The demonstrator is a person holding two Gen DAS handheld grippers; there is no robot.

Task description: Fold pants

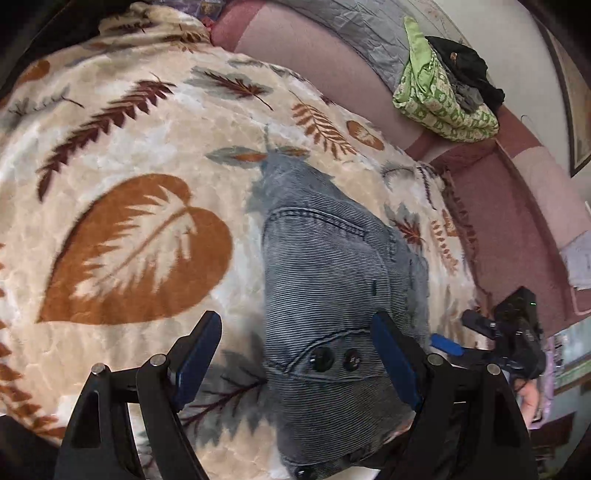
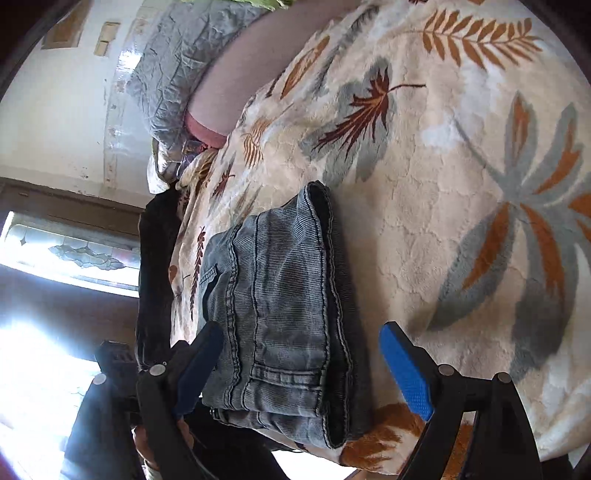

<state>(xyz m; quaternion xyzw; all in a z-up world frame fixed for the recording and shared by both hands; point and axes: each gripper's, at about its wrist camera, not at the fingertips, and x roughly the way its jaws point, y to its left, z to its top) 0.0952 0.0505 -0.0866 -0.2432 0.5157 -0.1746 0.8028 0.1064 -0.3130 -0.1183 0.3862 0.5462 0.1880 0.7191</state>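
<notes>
Grey-blue corduroy pants [image 1: 325, 280] lie folded into a compact bundle on a cream blanket with leaf prints [image 1: 140, 147]. In the left wrist view two dark buttons show on a flap near my fingers. My left gripper [image 1: 299, 354] is open, its jaws standing either side of the bundle's near end. In the right wrist view the pants [image 2: 280, 302] show stacked hems and seams. My right gripper [image 2: 299, 369] is open and straddles the bundle's near end. The right gripper also shows in the left wrist view [image 1: 480, 332], at the right edge.
The blanket [image 2: 443, 184] covers a bed. A pink sheet [image 1: 303, 59] and a grey quilt [image 1: 362, 29] lie at the far side. A green patterned cloth with dark clothes [image 1: 447, 96] sits beyond. A window [image 2: 70, 247] is at the left in the right wrist view.
</notes>
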